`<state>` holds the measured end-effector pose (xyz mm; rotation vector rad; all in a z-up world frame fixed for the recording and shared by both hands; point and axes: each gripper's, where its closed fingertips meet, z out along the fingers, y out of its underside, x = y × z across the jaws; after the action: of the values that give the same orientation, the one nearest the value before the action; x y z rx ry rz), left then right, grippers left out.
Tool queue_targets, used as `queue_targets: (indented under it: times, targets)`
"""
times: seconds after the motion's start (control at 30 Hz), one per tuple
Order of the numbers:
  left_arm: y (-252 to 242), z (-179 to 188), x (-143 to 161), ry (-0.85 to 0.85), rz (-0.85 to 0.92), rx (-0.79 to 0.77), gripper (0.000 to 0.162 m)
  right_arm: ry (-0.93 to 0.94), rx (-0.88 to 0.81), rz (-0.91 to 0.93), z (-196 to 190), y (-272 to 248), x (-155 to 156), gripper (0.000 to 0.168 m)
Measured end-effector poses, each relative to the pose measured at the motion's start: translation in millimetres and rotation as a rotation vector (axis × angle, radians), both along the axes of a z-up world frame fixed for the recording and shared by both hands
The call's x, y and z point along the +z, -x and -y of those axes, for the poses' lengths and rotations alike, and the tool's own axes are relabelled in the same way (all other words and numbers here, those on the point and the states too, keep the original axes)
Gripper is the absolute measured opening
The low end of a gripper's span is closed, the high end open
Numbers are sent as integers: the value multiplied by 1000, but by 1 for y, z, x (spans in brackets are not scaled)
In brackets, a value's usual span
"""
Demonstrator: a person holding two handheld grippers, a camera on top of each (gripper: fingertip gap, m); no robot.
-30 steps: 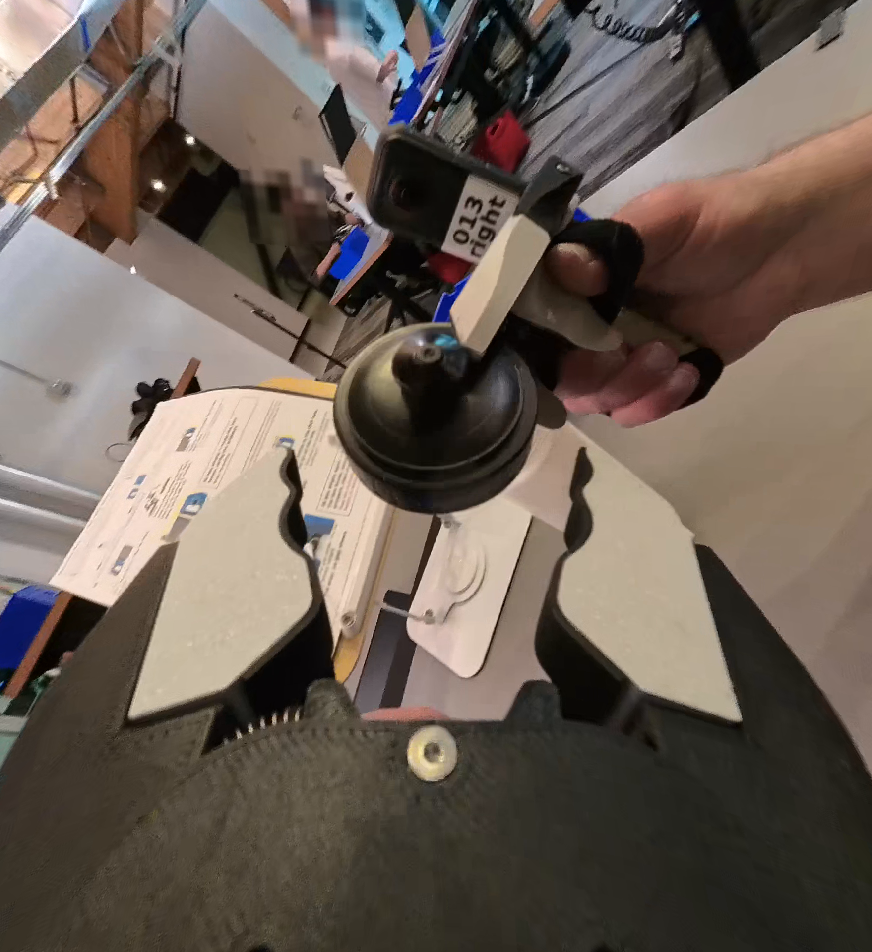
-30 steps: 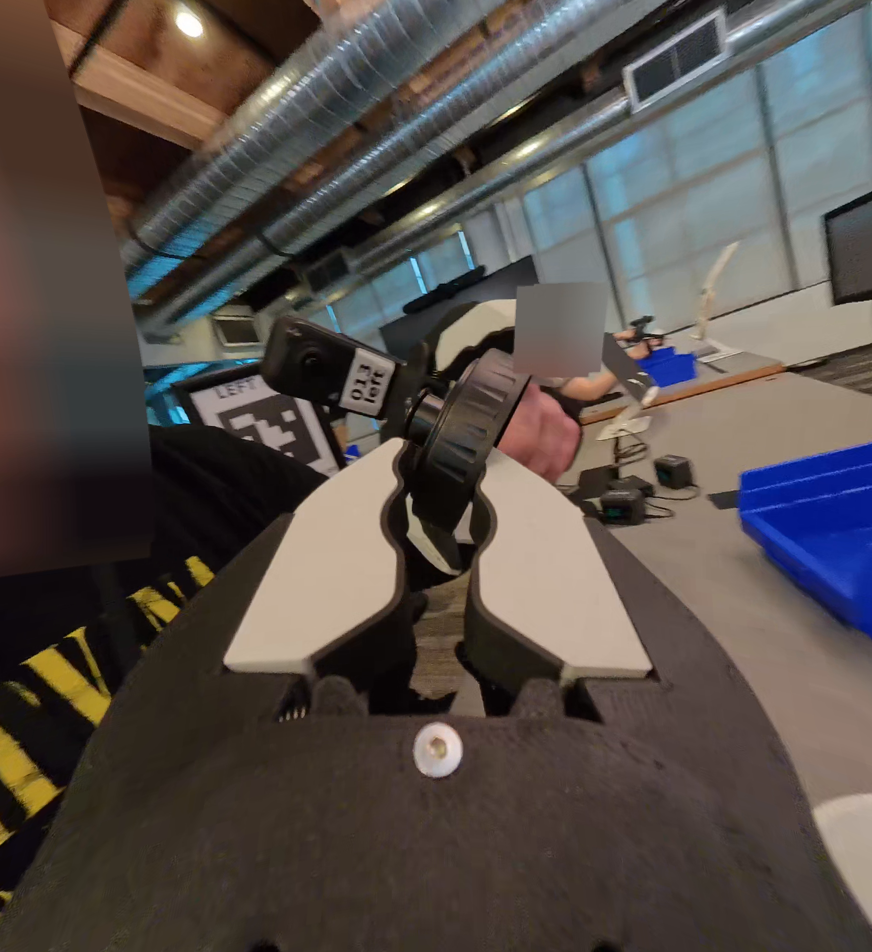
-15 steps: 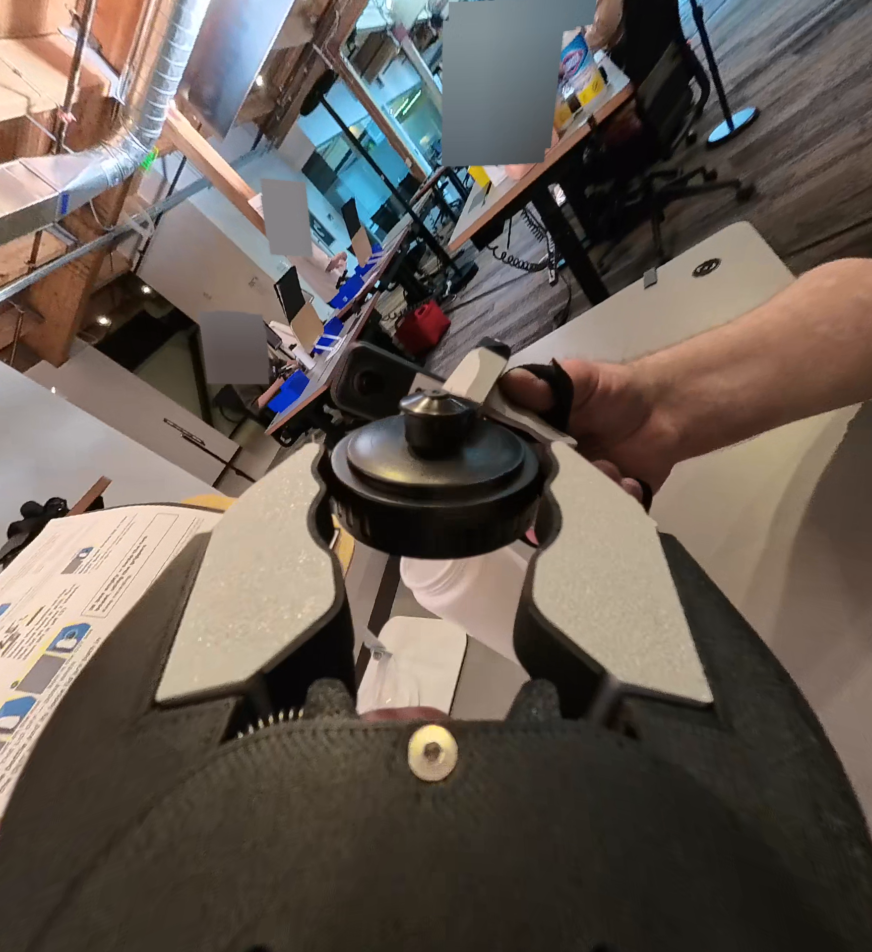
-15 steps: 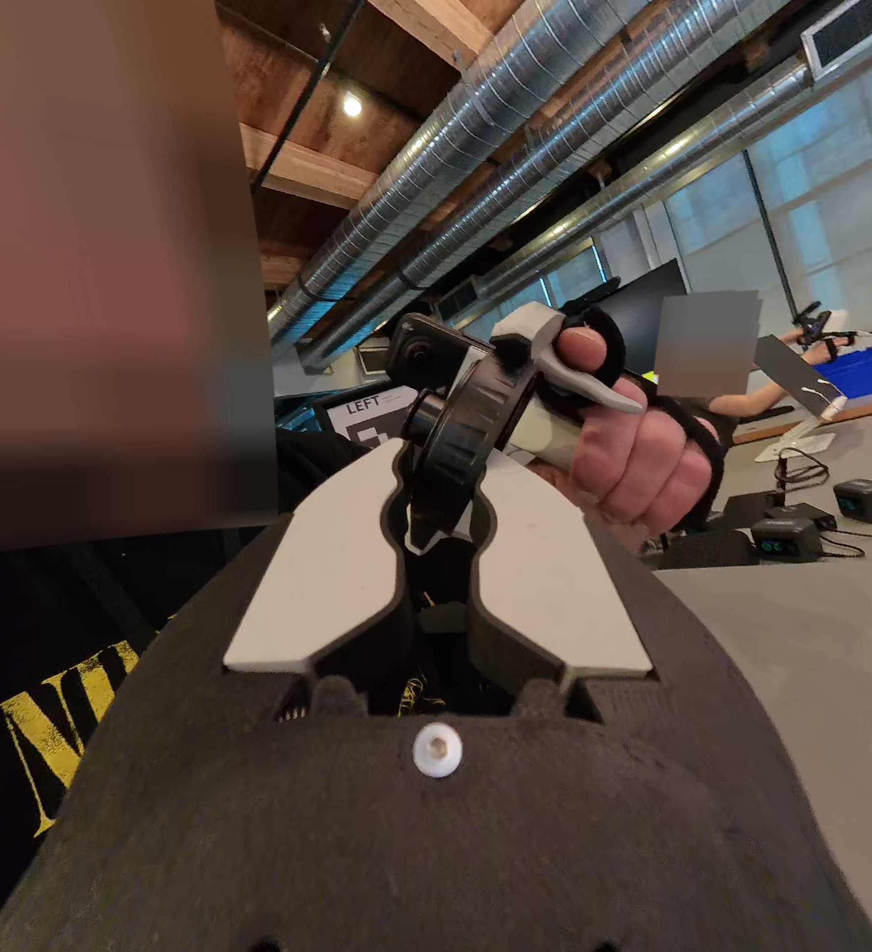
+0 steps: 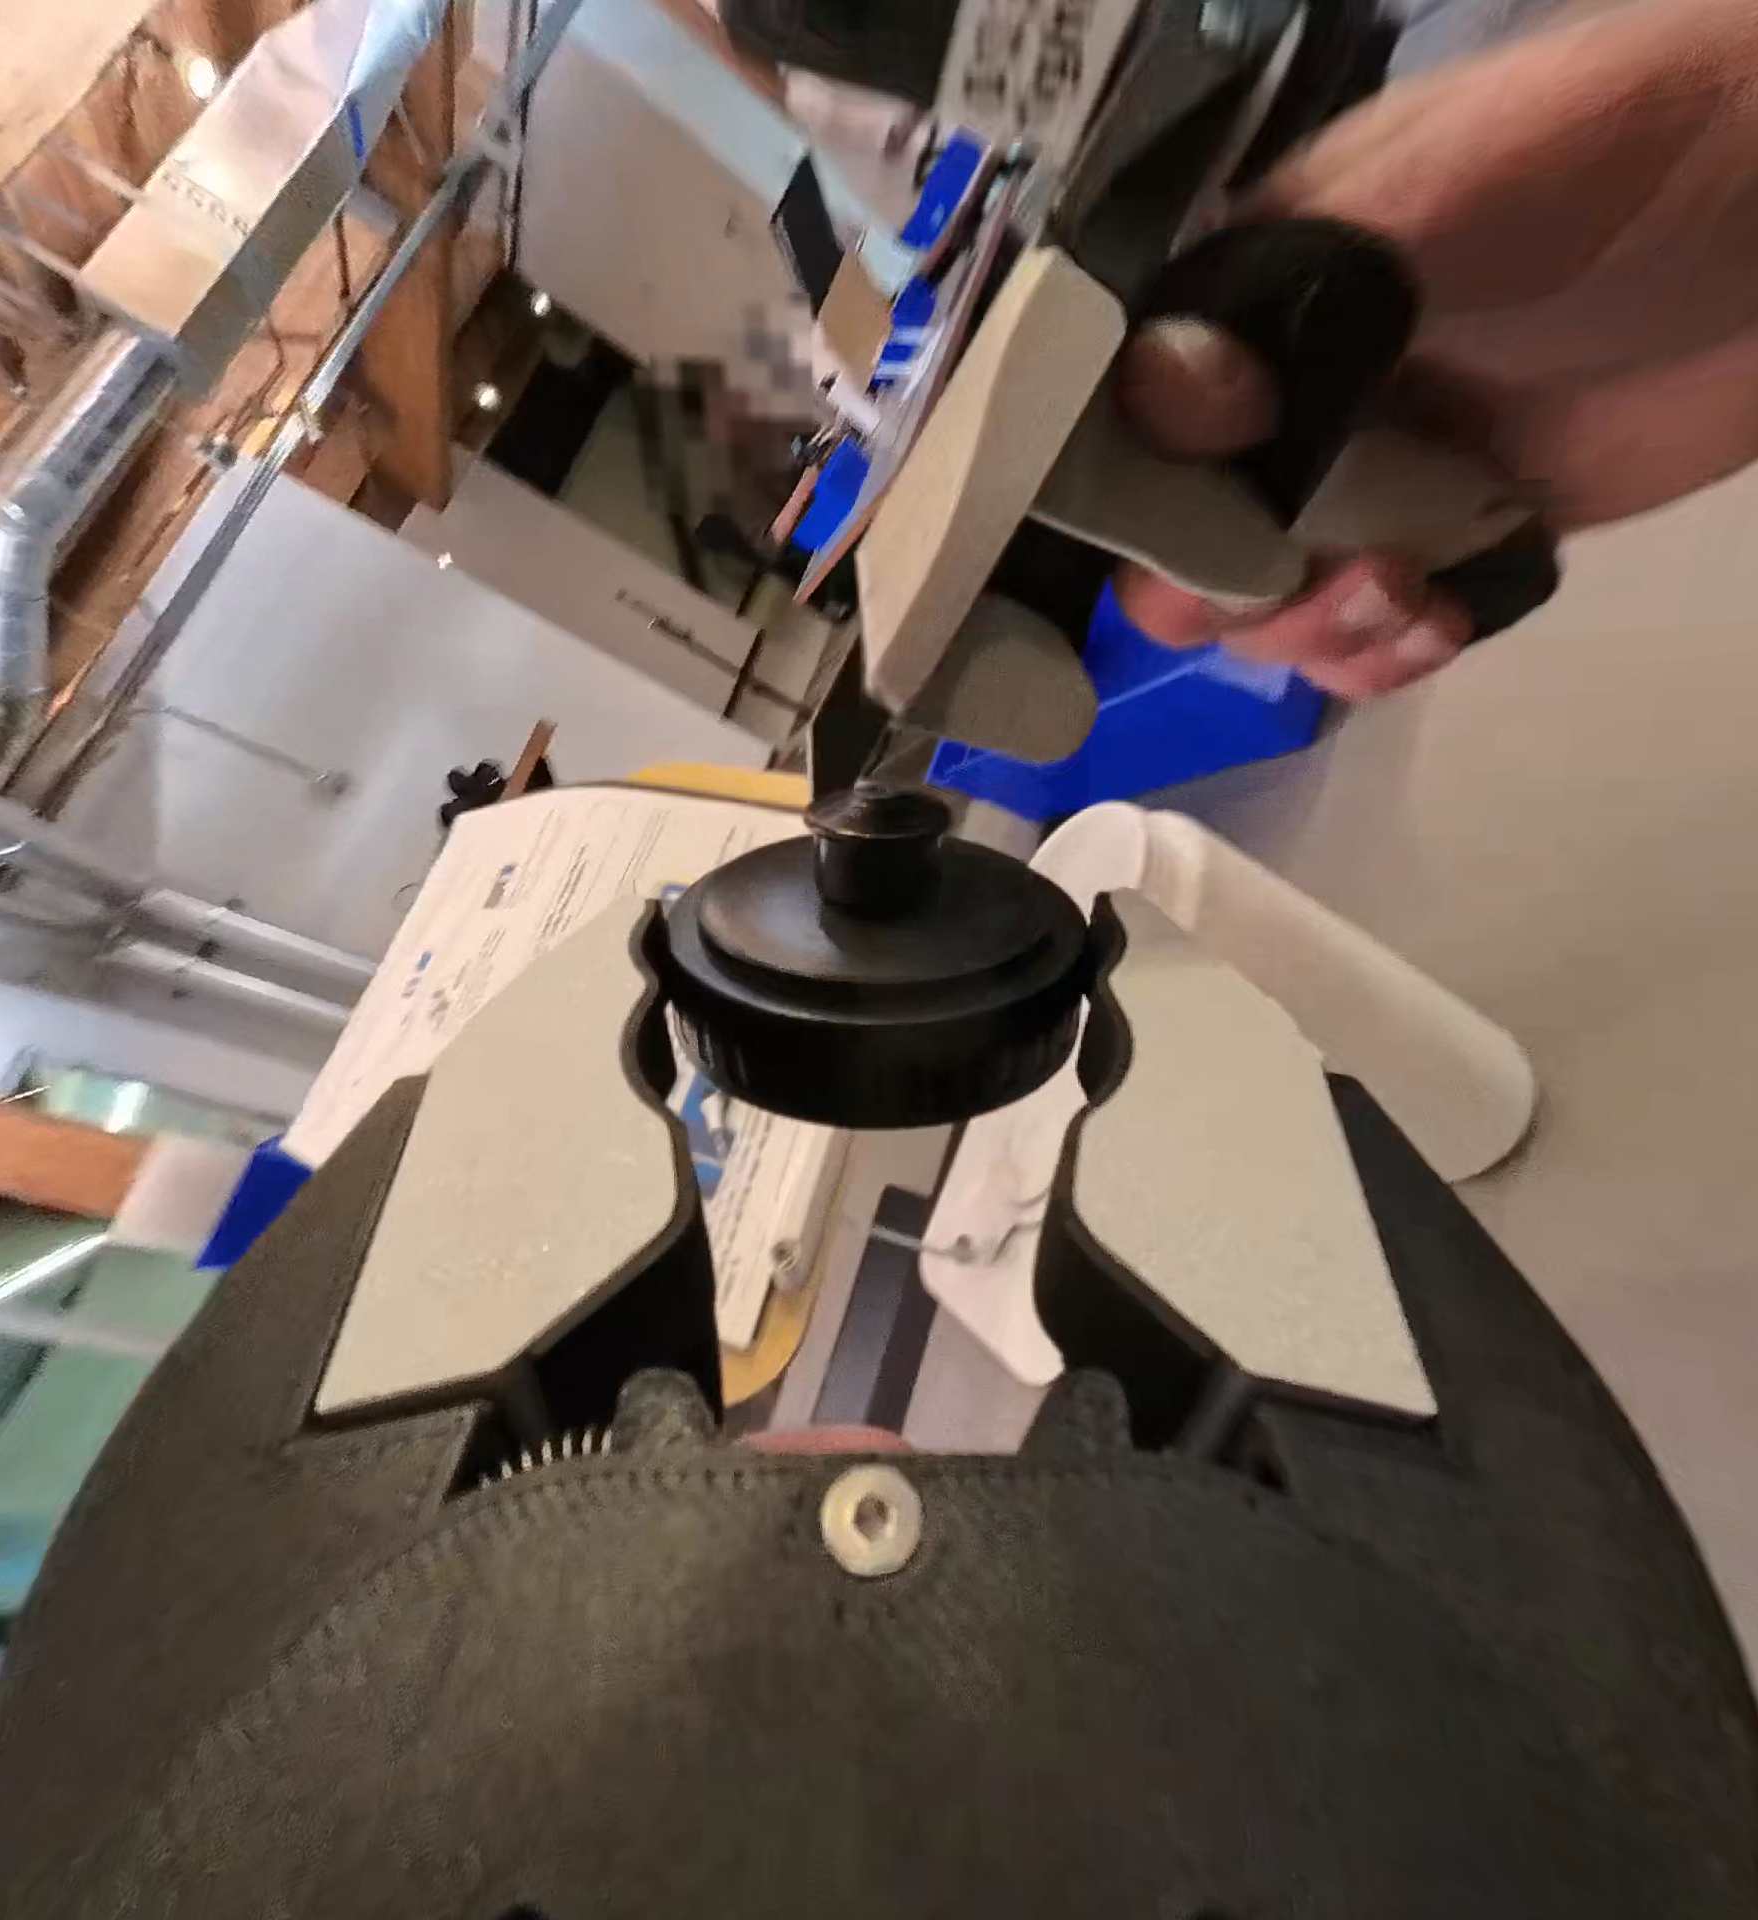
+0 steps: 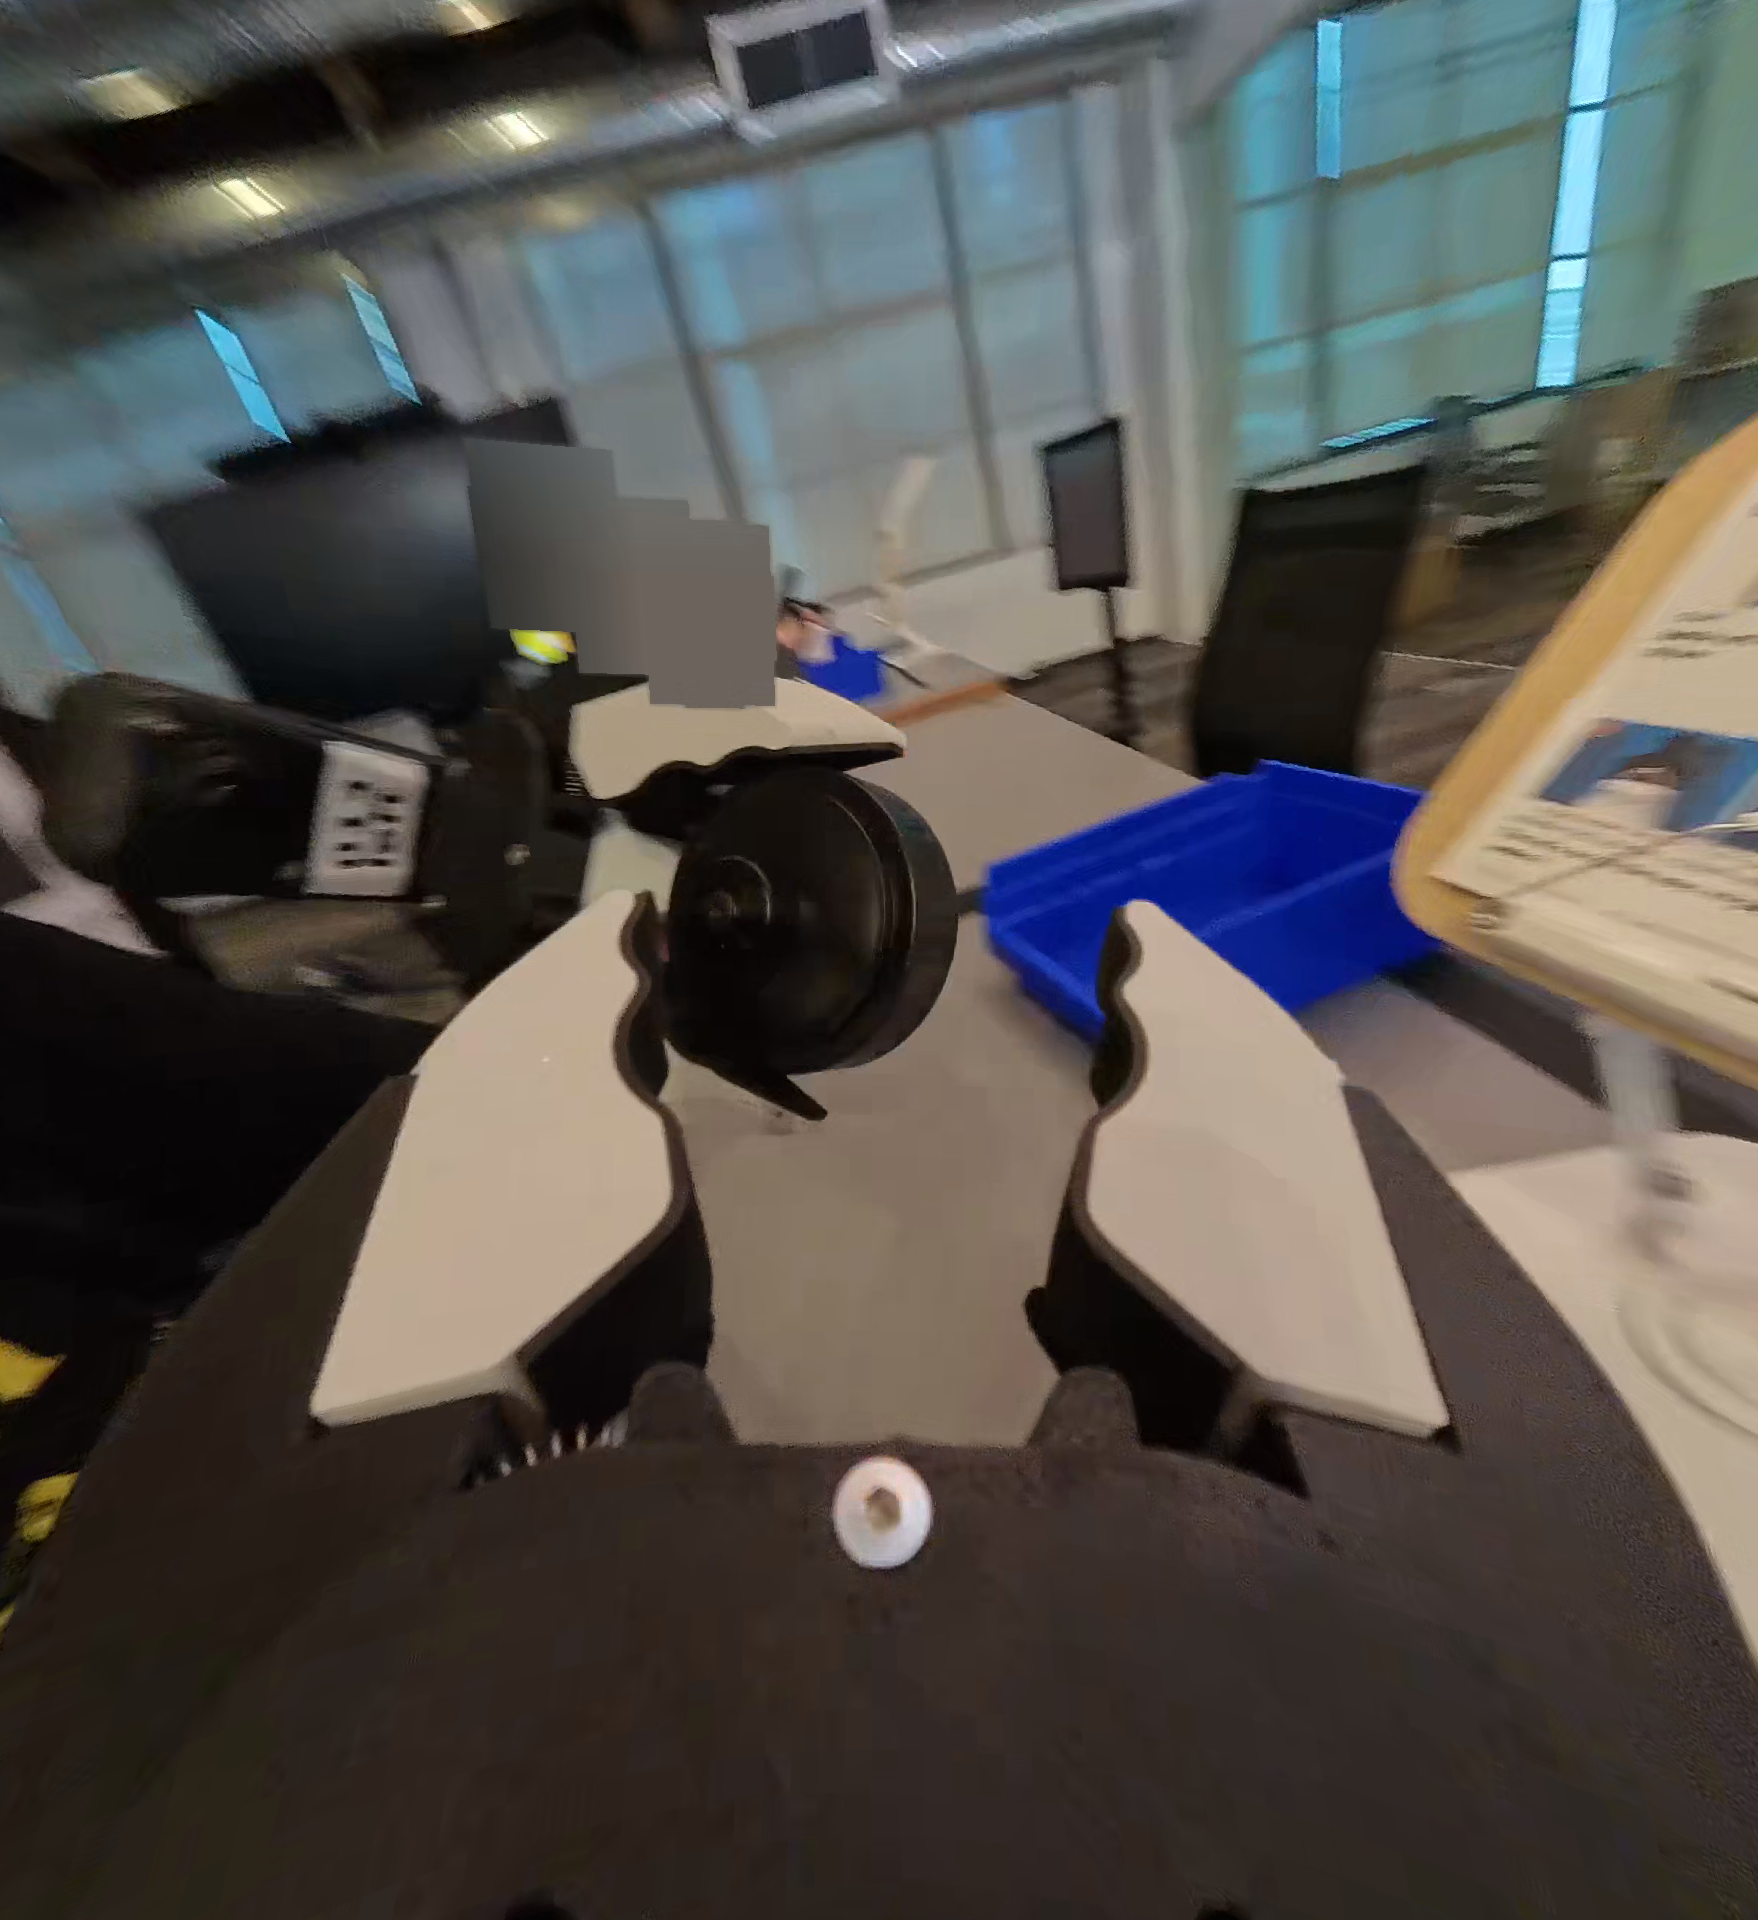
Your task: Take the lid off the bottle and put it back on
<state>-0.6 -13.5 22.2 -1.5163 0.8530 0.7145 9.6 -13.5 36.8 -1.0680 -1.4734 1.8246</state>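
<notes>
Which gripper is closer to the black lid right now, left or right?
Left. The left gripper is shut on the black lid, clamping its rim from both sides. The right gripper is open, its left finger close beside the lid's face; contact is unclear.

left claw (image 5: 875, 997) clamping black lid (image 5: 870, 997), right claw (image 5: 916, 665) just above

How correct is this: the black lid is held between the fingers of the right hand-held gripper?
Not correct: the left hand-held gripper holds the black lid between its fingers, as the left wrist view shows. The right hand-held gripper stands open.
</notes>
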Motion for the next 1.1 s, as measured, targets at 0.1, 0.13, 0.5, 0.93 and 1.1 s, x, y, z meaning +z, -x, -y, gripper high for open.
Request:
queue_targets:
  times: [0.1,0.13,0.5,0.93,1.1]
  targets:
    - [9,-8,-2,-18,-120,153,76,-167,-124,85,8,10,-11,87]
    - [9,-9,-2,-28,-153,180,76,-203,-148,114,11,14,-16,88]
    - [15,-17,-8,-13,-276,314,76,-236,-166,116,16,24,-25,72]
    - [18,-17,-23,124,327,64,127,-195,-221,64,-34,-1,-6,72]
    - [20,-41,-82,266,730,-67,136,-147,-270,40,-70,-19,0,72]
